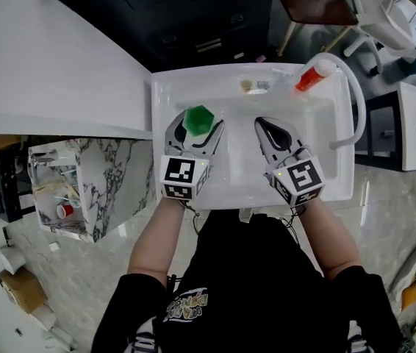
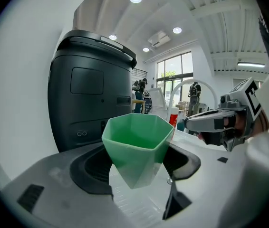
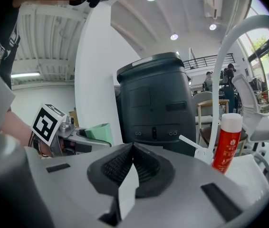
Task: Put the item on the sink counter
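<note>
A green faceted cup [image 1: 198,119] [image 2: 137,146] sits between the jaws of my left gripper [image 1: 197,126] [image 2: 139,167], which is shut on it and holds it upright over the left part of the white sink [image 1: 318,175]. The cup's mouth faces up and it looks empty. My right gripper [image 1: 265,127] [image 3: 130,167] hovers over the middle of the basin with its jaws closed together and nothing between them. From the right gripper view the cup [image 3: 98,133] shows at the left, in the other gripper.
A red bottle with a white cap [image 1: 313,75] [image 3: 226,141] lies at the sink's far rim beside the white curved faucet [image 1: 351,87]. A small beige item [image 1: 248,86] rests at the back rim. A white counter [image 1: 39,72] lies left; a dark bin [image 2: 89,99] stands behind.
</note>
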A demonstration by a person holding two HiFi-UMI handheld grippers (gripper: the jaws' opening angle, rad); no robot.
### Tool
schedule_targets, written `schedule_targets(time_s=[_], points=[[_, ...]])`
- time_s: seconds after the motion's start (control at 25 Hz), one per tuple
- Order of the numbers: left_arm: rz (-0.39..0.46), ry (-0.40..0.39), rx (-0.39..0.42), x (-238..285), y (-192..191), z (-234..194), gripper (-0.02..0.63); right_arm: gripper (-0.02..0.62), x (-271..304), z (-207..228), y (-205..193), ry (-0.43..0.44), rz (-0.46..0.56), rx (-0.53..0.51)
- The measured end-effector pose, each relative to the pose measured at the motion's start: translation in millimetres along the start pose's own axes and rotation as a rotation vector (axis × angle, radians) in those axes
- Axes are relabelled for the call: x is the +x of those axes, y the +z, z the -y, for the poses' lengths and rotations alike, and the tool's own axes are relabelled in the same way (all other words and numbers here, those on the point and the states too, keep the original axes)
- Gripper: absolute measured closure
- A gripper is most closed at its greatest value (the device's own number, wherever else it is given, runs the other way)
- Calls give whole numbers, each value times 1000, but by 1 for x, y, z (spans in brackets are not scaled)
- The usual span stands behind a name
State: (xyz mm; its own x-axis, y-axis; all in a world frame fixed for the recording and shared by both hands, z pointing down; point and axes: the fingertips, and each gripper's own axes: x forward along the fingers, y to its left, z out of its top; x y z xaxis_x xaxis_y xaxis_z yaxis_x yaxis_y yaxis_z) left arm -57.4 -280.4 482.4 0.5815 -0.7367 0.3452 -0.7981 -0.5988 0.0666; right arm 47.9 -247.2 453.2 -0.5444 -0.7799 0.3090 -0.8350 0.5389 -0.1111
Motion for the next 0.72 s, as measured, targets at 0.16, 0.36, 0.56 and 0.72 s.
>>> schedule_targets(time_s=[0.16,0.36,0.56,0.72], points=[[-2,-2,1,16,-6,-15,295,541,11,7,-7,-20,-18,17],[-6,0,22,35,-16,-32,295,541,20,14,-16,-51,-40,34],[-8,2,55,56,-26,-44,295,541,22,22,-25,-85,-64,55],[-11,12,91,73,-31,-53,293,541,22,28,-34,-105,-82,69]])
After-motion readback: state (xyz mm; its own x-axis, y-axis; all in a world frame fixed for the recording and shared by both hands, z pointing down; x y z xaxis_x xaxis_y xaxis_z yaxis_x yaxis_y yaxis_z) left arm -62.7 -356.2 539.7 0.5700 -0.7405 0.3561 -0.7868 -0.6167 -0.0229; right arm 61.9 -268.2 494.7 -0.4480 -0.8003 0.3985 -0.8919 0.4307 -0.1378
